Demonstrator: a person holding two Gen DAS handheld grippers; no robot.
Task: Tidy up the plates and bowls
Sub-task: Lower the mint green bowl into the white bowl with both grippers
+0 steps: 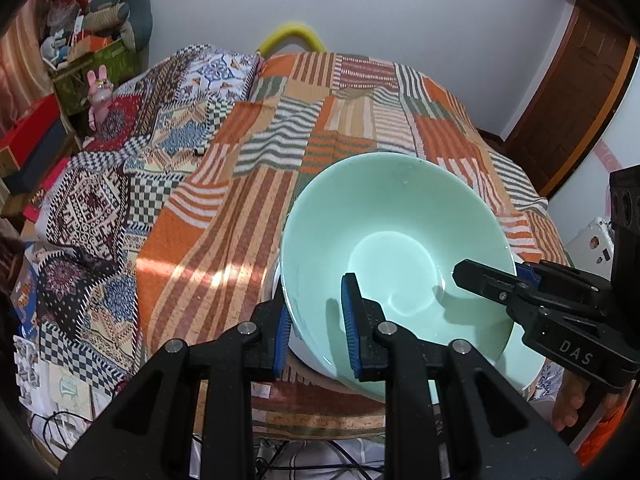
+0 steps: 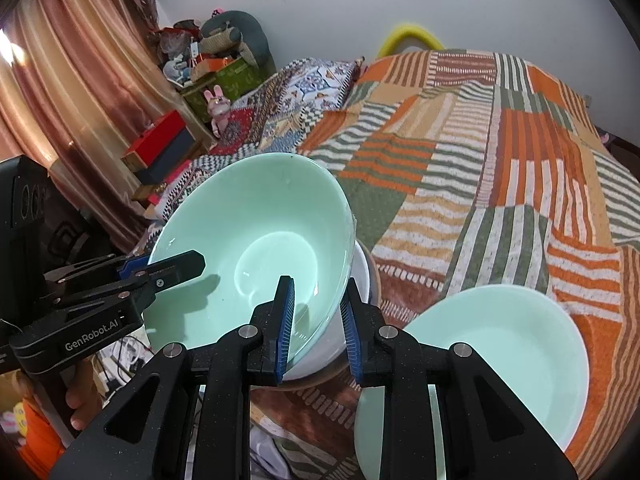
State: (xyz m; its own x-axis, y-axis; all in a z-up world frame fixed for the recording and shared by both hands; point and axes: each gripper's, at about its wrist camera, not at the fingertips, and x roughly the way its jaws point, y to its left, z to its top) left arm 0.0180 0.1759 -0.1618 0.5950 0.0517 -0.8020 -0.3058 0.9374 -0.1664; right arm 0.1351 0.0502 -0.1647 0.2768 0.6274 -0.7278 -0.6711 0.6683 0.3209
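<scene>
A mint green bowl is tilted over a white bowl under it, at the bed's near edge. My left gripper straddles the green bowl's left rim, one finger inside and one outside, with a gap at the pads. My right gripper straddles the opposite rim the same way. Each gripper shows in the other's view, the right one and the left one. A mint green plate lies on the blanket to the right.
The bed is covered by an orange, green and white striped patchwork blanket. A patterned pillow lies at the far left. Boxes and toys stand beside a curtain. A brown door is at the right.
</scene>
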